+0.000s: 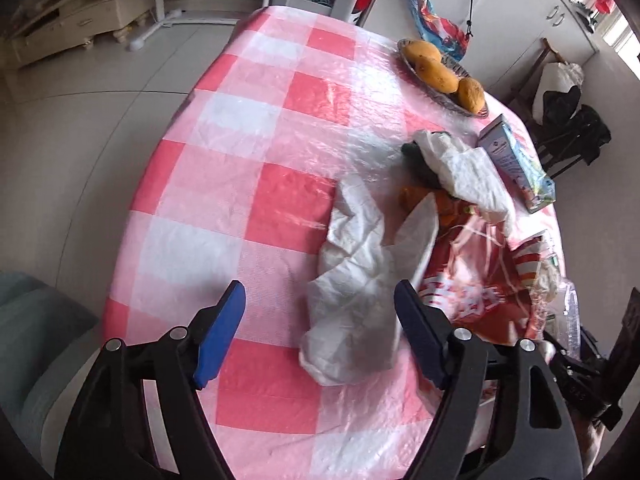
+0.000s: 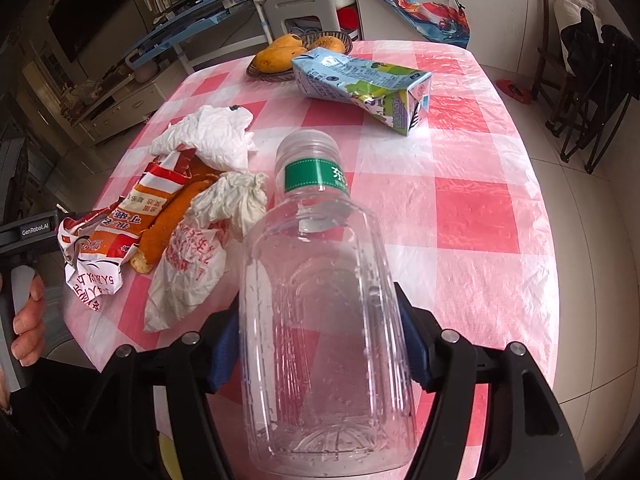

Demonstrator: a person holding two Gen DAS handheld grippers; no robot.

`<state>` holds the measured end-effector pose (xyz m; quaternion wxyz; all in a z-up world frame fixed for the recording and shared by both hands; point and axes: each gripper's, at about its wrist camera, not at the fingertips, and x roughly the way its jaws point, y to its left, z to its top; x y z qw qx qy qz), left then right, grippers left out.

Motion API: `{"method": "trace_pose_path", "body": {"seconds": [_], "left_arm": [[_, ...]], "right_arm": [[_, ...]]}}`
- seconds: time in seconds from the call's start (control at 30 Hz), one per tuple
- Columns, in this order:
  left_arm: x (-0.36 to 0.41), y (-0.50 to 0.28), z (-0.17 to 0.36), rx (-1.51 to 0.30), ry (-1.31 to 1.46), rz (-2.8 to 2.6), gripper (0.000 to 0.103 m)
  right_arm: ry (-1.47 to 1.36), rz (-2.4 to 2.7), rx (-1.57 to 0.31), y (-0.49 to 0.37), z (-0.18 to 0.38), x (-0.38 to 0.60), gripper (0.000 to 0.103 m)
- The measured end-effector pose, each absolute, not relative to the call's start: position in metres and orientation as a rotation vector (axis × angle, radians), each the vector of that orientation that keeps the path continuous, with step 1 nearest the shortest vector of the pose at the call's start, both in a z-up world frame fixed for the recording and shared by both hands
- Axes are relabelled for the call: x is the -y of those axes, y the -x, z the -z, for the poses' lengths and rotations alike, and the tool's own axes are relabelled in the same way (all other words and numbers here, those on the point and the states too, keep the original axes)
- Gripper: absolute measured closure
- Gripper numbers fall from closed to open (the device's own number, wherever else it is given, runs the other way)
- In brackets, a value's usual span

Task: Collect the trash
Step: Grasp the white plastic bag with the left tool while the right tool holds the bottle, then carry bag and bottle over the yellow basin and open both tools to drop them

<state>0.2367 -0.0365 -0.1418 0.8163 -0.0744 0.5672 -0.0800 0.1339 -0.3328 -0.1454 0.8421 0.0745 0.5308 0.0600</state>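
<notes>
Right gripper clamped on clear, ribbed empty plastic bottle with green label, held above red-and-white checked plastic-covered table; left gripper wide open over crumpled white plastic bag, holding nothing. Early stage by the look: still lying on table are crinkled red-and-orange snack wrapper, wadded white tissues, creased blue-green drink carton. No bin in view.
</notes>
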Motion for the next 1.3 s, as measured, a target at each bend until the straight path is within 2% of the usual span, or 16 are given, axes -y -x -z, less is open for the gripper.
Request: {"method": "trace_pose_path", "body": {"seconds": [0.13,0.23,0.27,0.3,0.33,0.37,0.4,0.47,0.6,0.9,1.13,1.3], "left_arm": [[0.056,-0.234,0.147,-1.203,-0.022,0.146,0.024],[0.075,-0.229,0.151,-1.180,-0.142,0.147,0.026],[0.080,-0.228,0.149,-1.164,-0.153,0.168,0.037],[0.081,-0.226,0.146,-1.155,-0.157,0.183,0.052],[0.081,-0.226,0.144,-1.149,-0.156,0.191,0.061],[0.079,-0.225,0.143,-1.147,-0.148,0.192,0.077],[0.075,-0.227,0.141,-1.150,-0.123,0.196,0.086],[0.065,-0.227,0.136,-1.144,-0.078,0.190,0.091],[0.042,-0.223,0.118,-1.071,-0.008,0.177,0.095],[0.006,-0.199,0.075,-0.908,0.138,0.218,0.095],[0.000,-0.166,0.060,-0.850,0.122,0.250,0.095],[-0.009,-0.142,0.061,-0.850,0.127,0.256,0.095]], "right_arm": [[-0.148,-0.125,-1.121,-0.135,0.146,0.331,0.036],[-0.135,-0.121,-1.118,-0.135,0.147,0.328,0.036],[-0.137,-0.120,-1.116,-0.136,0.147,0.329,0.036],[-0.140,-0.118,-1.113,-0.136,0.147,0.330,0.040],[-0.139,-0.115,-1.110,-0.136,0.147,0.331,0.045],[-0.151,-0.120,-1.107,-0.136,0.147,0.333,0.045],[-0.173,-0.125,-1.103,-0.135,0.146,0.336,0.045],[-0.210,-0.132,-1.098,-0.135,0.146,0.341,0.046],[-0.309,-0.149,-1.089,-0.134,0.147,0.349,0.046],[-0.586,-0.168,-1.018,-0.119,0.141,0.377,0.046],[-0.640,-0.184,-0.874,-0.085,0.113,0.380,0.046],[-0.602,-0.301,-0.827,-0.052,0.100,0.345,0.046]]}}
